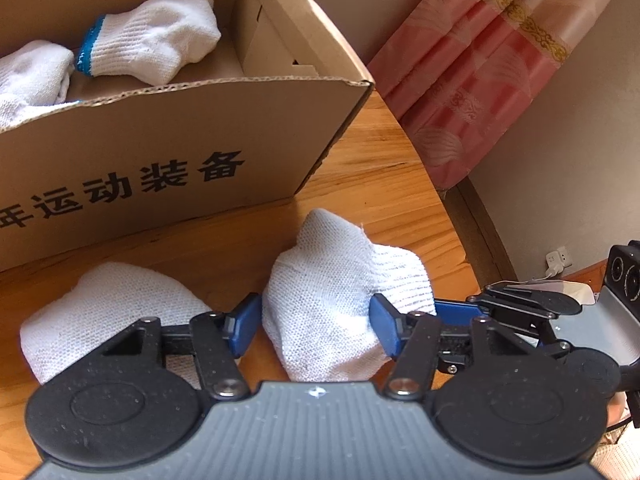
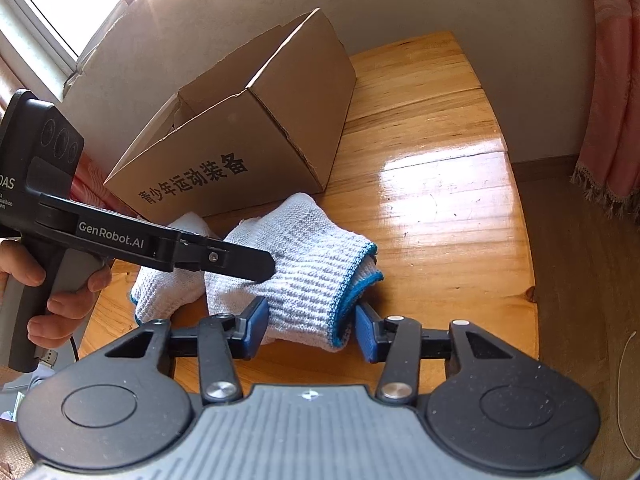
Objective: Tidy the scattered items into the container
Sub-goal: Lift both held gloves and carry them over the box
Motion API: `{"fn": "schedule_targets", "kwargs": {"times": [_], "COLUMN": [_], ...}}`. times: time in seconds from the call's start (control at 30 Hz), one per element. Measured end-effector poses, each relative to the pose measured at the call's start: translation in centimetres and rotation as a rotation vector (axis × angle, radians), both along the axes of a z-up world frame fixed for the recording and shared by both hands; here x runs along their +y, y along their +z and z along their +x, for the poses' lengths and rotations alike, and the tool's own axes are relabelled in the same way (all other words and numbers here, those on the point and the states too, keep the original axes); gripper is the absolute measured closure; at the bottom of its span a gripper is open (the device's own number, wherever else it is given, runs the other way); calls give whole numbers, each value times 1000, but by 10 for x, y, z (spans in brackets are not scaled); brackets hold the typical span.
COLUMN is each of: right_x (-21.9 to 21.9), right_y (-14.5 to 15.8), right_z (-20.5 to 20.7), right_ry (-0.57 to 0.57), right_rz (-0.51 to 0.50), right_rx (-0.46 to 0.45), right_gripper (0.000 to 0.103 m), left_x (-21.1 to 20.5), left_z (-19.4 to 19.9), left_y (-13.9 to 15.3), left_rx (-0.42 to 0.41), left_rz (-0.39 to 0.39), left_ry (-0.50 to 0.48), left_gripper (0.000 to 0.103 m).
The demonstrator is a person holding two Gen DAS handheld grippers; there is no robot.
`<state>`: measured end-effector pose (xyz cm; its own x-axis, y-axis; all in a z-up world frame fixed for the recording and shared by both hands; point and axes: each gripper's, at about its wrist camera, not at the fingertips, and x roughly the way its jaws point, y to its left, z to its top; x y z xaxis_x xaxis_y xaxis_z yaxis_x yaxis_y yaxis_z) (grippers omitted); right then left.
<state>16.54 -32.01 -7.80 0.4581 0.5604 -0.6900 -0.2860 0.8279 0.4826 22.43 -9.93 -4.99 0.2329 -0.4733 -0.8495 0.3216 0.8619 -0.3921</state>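
Lying on the wooden tabletop [image 2: 440, 184] just near the cardboard box [image 1: 168, 152], the white glove bundle [image 1: 340, 300] is pinched between both pairs of tongs, left tongs [image 1: 316, 324] and right tongs [image 2: 310, 330], each closed on it.

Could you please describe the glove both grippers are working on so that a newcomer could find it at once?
Find the cardboard box on the wooden table. Two white gloves lie before its printed side. It is the glove farther from the window, cuff edged blue, between both grippers' pads.
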Motion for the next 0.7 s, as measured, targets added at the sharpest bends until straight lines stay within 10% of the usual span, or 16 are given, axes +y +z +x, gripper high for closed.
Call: {"fn": "schedule_targets", "kwargs": {"times": [0.7], "right_x": [21], "right_y": [41], "right_z": [-17], "right_ry": [47], "right_rz": [-67], "right_rx": [-89], "right_gripper": [60], "left_x": [16], "left_z": [-33], "left_y": [33], "left_rx": [-82], "left_rz": [-30], "left_ry": [31], "left_gripper": [50]}}
